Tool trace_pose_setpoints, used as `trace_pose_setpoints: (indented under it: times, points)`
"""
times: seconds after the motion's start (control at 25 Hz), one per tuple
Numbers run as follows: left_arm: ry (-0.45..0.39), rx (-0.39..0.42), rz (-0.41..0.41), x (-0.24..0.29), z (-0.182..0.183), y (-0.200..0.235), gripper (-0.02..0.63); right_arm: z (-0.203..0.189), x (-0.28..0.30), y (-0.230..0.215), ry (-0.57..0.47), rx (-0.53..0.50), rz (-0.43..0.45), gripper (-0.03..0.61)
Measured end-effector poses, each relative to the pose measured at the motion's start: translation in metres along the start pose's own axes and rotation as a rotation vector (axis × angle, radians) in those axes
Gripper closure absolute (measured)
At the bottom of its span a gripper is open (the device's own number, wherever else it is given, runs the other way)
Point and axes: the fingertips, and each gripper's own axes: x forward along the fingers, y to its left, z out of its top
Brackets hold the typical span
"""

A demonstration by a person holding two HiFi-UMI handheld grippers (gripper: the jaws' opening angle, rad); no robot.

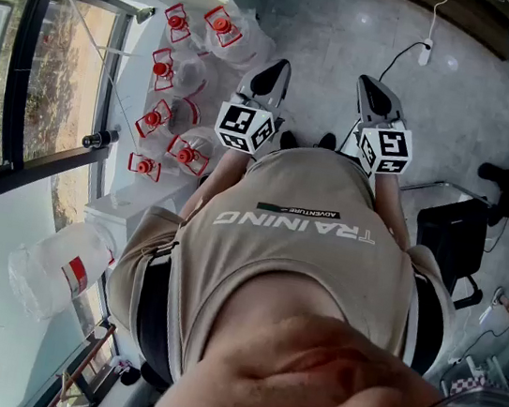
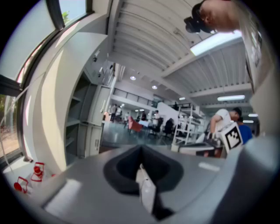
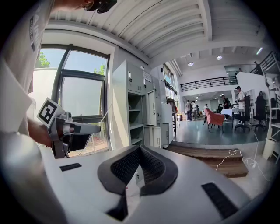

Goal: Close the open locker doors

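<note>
A bank of white lockers (image 3: 142, 109) stands by the window a few metres ahead, with open compartments showing shelves and one door (image 3: 153, 107) swung out. The same lockers (image 2: 85, 127) show at the left of the left gripper view. My left gripper (image 1: 271, 82) and right gripper (image 1: 377, 95) are held out in front of my chest, side by side and far from the lockers. The left gripper (image 2: 141, 153) has its jaws pressed together on nothing. The right gripper (image 3: 140, 151) is also shut and empty.
Several water jugs with red caps (image 1: 175, 72) stand on the floor by the window at the left, and a large bottle (image 1: 65, 264) lies nearer me. A black chair (image 1: 452, 242) is at the right. A wooden step (image 3: 210, 157) and cables (image 3: 238, 157) cross the floor; people sit far off.
</note>
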Motion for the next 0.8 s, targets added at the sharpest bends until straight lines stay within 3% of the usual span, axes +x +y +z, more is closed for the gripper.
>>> trace_pose_setpoints:
  times: [0.16, 0.36, 0.8]
  points:
    - [0.002, 0.012, -0.004, 0.007, 0.001, -0.004, 0.614, 0.003, 0.001, -0.01, -0.01, 0.023, 0.004, 0.565]
    - [0.003, 0.011, 0.01, 0.017, 0.003, -0.006, 0.614, -0.001, 0.008, -0.015, 0.017, -0.063, 0.028, 0.565]
    - [0.041, 0.007, 0.045, 0.044, -0.007, -0.014, 0.614, -0.007, 0.014, -0.042, 0.026, -0.034, 0.081, 0.565]
